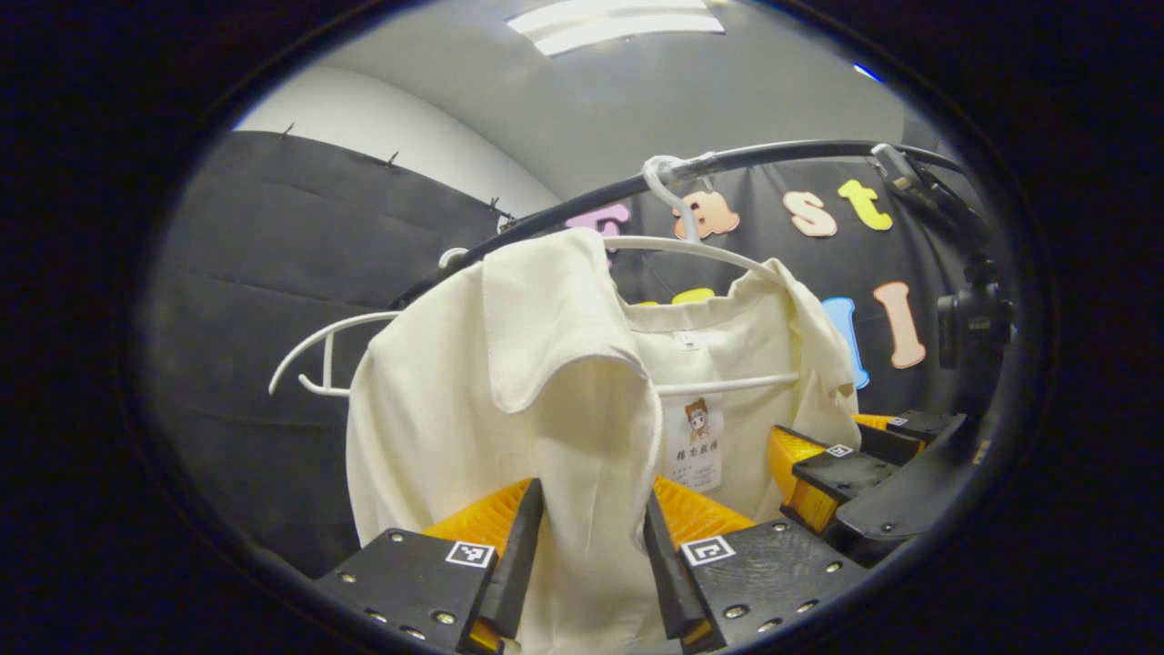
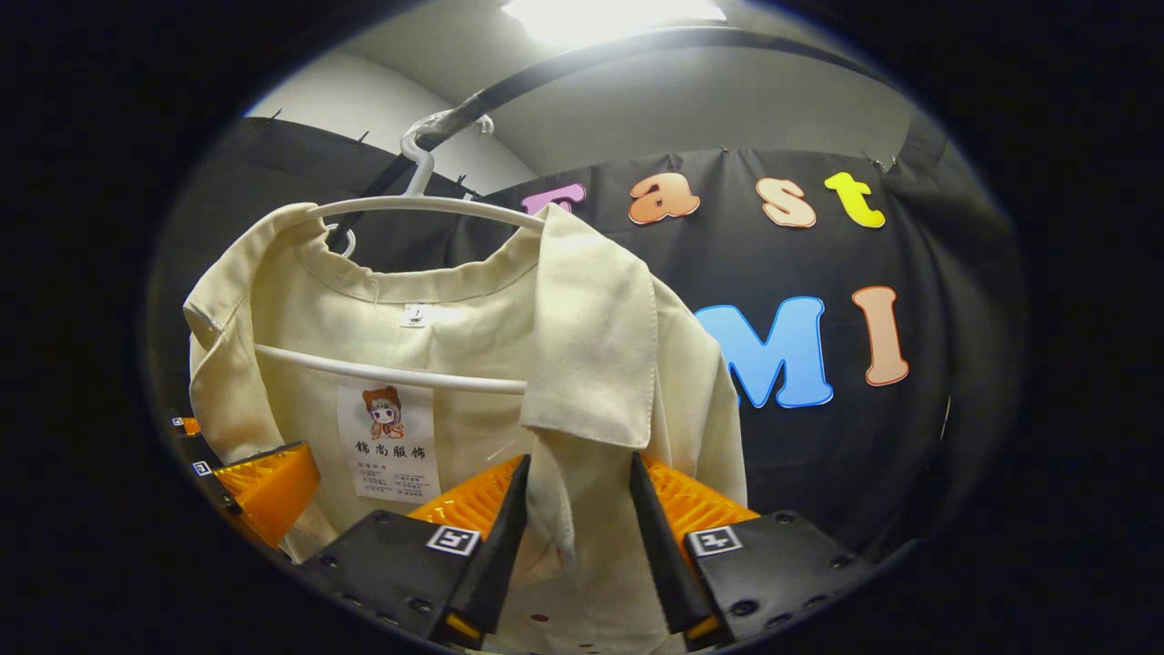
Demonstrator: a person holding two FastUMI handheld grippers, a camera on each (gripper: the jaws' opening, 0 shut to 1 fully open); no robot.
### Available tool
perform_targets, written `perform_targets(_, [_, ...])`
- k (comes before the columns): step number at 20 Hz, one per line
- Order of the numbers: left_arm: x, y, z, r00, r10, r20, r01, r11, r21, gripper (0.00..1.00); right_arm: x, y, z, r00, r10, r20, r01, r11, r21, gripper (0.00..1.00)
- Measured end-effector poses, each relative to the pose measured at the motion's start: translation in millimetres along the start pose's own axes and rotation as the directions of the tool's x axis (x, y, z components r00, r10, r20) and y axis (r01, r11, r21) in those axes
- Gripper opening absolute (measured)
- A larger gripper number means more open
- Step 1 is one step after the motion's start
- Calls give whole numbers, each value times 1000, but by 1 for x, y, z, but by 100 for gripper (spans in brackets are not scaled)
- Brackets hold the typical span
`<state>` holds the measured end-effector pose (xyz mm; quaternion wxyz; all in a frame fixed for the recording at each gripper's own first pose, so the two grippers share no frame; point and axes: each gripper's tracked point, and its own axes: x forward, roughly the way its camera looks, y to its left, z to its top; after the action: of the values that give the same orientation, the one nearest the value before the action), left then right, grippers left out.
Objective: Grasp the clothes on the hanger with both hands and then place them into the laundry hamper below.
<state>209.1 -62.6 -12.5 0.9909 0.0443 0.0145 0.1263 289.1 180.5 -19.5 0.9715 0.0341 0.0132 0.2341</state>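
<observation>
Cream shirt [image 1: 509,382], soft woven cloth w/ broad flat collar flaps, is hanging on a thin white plastic hanger [image 1: 727,382] hooked over a curved black rail [image 1: 773,155], sitting mid-view in both views. Left tool [image 1: 593,528] is straddling the shirt's front edge at 6 o'clock, jaws apart, cloth between them; can't tell if the ridged pads are touching it. Right tool [image 2: 571,518] is doing likewise on the other front edge, jaws apart. In left gripper view the right tool is showing at 4 o'clock, just beside the shirt's far edge. Room is opening toward 3 o'clock in right gripper view.
</observation>
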Motion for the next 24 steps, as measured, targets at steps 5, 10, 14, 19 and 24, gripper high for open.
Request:
perform_targets(5, [-4,18,12,999,19,37,-19,1000,7,13,-2,-21,17,996,-71,60,73,997,-24,4])
perform_targets(10, [-24,36,39,993,32,116,-39,998,55,1,-23,-46,54,969,-137,204,165,978,-128,1])
perform_targets(14, [-39,51,56,989,44,139,-56,995,79,1,-34,-59,79,947,-153,282,210,960,-186,5])
perform_targets(19, [-51,70,86,975,82,205,-104,989,101,0,-40,-81,108,908,-186,377,284,933,-223,5])
perform_targets(24, [-62,101,124,947,143,288,-182,977,113,1,-39,-101,129,875,-220,431,348,905,-245,1])
